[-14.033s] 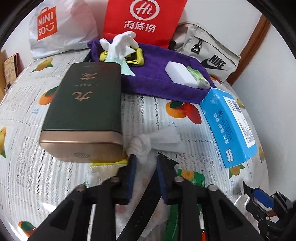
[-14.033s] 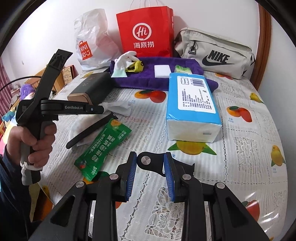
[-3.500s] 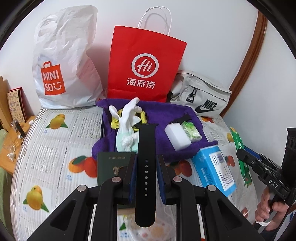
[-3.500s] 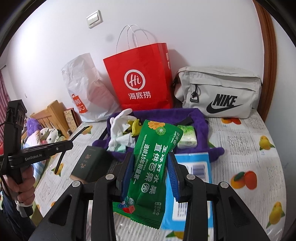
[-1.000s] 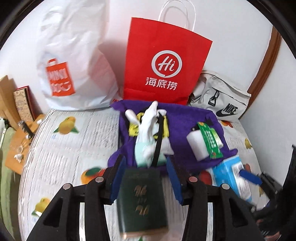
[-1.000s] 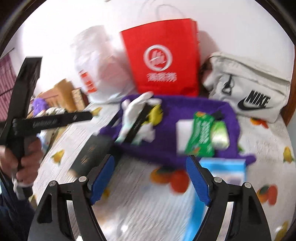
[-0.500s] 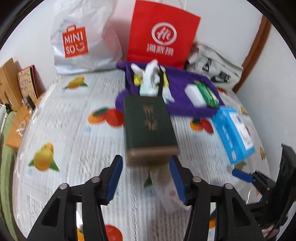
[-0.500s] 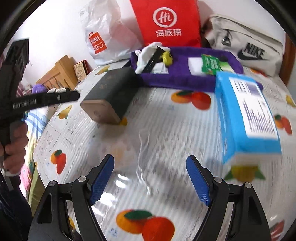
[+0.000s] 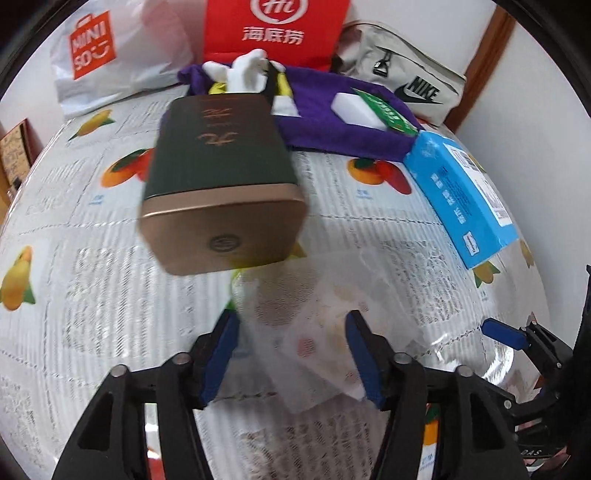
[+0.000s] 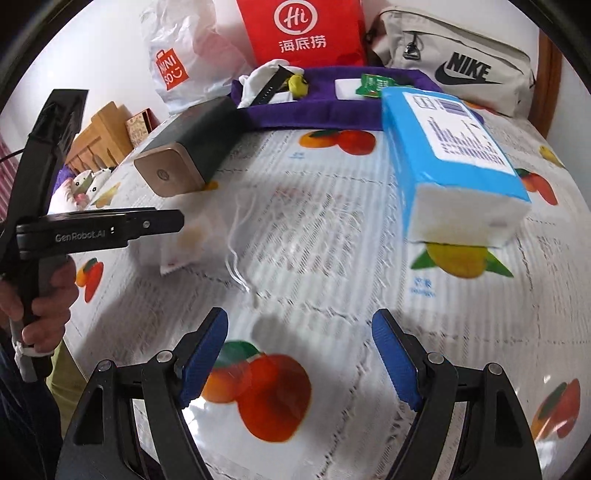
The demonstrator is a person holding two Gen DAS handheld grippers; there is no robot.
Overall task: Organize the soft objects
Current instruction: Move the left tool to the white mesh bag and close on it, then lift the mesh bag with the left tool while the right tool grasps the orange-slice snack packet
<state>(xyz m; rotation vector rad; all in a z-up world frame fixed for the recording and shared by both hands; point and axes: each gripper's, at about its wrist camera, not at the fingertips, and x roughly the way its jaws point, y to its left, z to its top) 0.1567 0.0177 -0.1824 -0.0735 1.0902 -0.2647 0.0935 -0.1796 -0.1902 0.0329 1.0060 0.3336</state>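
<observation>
My left gripper (image 9: 291,350) is spread wide and grasps nothing. Between its blue pads (image 9: 221,350), low in the middle of the left wrist frame, lies the thin white mesh pouch (image 9: 314,325). It is sheer enough that the cloth's print shows through it, flat and rumpled, with faint reddish spots inside; blur keeps me from telling whether the pads touch it. In the right wrist frame the same pouch sits at centre left, just under my left gripper's arm, with a loose white drawstring (image 10: 240,243) trailing toward the middle.

My right gripper (image 10: 300,354) is also released, its jaws far apart and bare, over the fruit-printed tablecloth (image 10: 332,258) at the bottom of its frame.

Just above the pouch in the left wrist frame is the dark green box (image 9: 221,184) with its bronze end facing me. Behind it, in the upper middle, the purple towel (image 9: 332,125) carries a white glove (image 9: 247,72), a black strap (image 9: 271,81), a white sponge block (image 9: 351,107) and a green packet (image 9: 388,110) lying across that block. The blue tissue pack (image 9: 461,192) lies at the right, its near corner beside the towel. Along the top edge stand the white Miniso bag (image 9: 110,55), the red paper bag (image 9: 273,29) and the grey Nike bag (image 9: 406,77).
</observation>
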